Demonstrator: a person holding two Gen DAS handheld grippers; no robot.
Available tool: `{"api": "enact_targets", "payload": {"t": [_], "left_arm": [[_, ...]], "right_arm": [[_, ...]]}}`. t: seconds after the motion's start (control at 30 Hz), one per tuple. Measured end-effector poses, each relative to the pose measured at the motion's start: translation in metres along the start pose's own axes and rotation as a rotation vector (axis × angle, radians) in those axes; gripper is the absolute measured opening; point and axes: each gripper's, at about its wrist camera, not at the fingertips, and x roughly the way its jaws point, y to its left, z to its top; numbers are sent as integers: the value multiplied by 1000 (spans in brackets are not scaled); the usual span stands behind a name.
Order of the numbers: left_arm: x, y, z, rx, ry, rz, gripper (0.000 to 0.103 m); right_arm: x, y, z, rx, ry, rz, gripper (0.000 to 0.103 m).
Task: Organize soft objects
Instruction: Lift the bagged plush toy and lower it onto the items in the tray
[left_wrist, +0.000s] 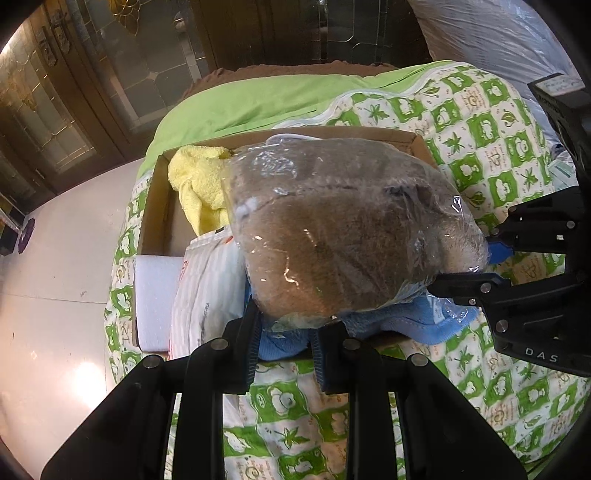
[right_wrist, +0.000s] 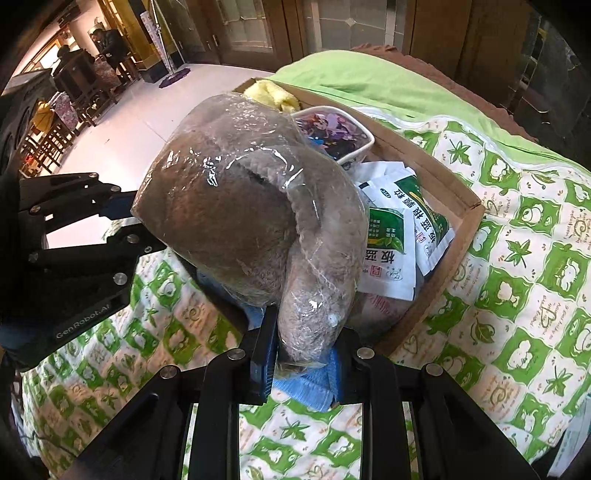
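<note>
Both grippers are clamped on the bagged brown plush (left_wrist: 343, 236), left gripper (left_wrist: 284, 332) and right gripper (right_wrist: 306, 354) at opposite ends. It hangs over the cardboard box (left_wrist: 155, 206) on the bed (left_wrist: 491, 147); contact with the box's contents is hard to judge.

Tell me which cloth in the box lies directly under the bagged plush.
The blue cloth, at the box's near edge beneath the plush. The yellow cloth sits in the far corner, beside it.

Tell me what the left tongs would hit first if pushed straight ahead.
Probably the blue towel in the cardboard box, just beyond the bagged brown plush toy the left tongs already pinch; depth is unclear.
</note>
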Motion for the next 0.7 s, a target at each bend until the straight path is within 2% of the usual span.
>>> {"api": "enact_targets", "payload": {"t": [0.53,0.63,0.7], "left_arm": [[27,10,13,-45,18,-5,23],[26,11,13,-57,19,-3,27],[24,11,12,-57,21,5,35]], "right_arm": [[34,-5,25,23,38,1,23],[32,-6,23,25,21,2,33],[29,-5,22,22,10,-11,47]]}}
